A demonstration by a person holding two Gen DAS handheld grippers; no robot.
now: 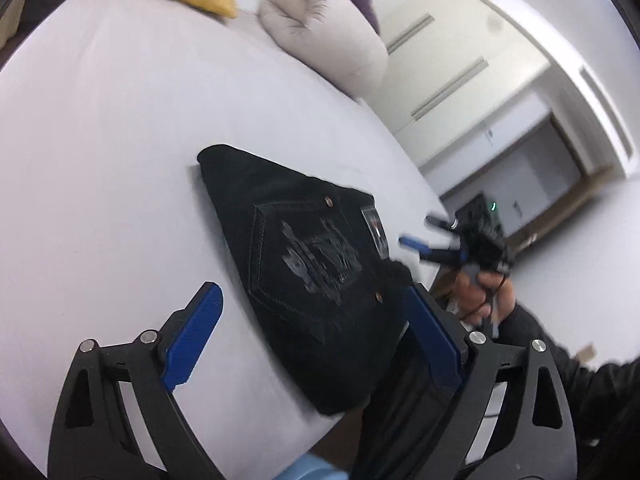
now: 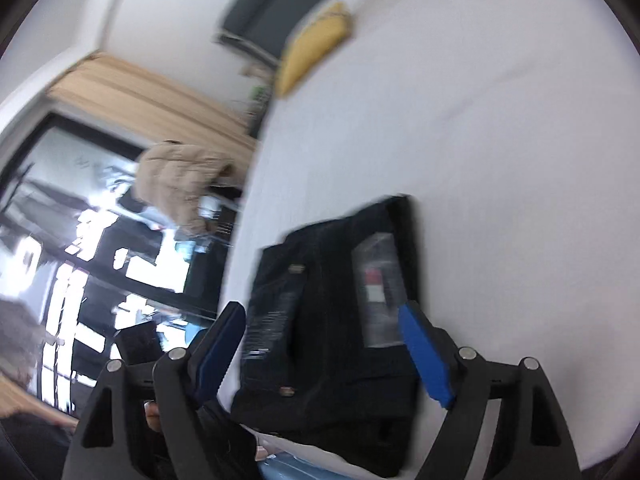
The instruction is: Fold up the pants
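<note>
Lying folded on white bed, black pants — near edge blurred, left gripper and right gripper both apart.

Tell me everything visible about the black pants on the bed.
The pants are black denim, folded into a compact stack lying flat on the white sheet near its edge. A back pocket with a faded printed design and copper rivets faces up, with a label beside it. Both claws, left and right, are open around the stack; neither grips it.

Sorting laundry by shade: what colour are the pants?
Black pants, with a darker glossy print on the back pocket; clearest in the left wrist view.
</note>
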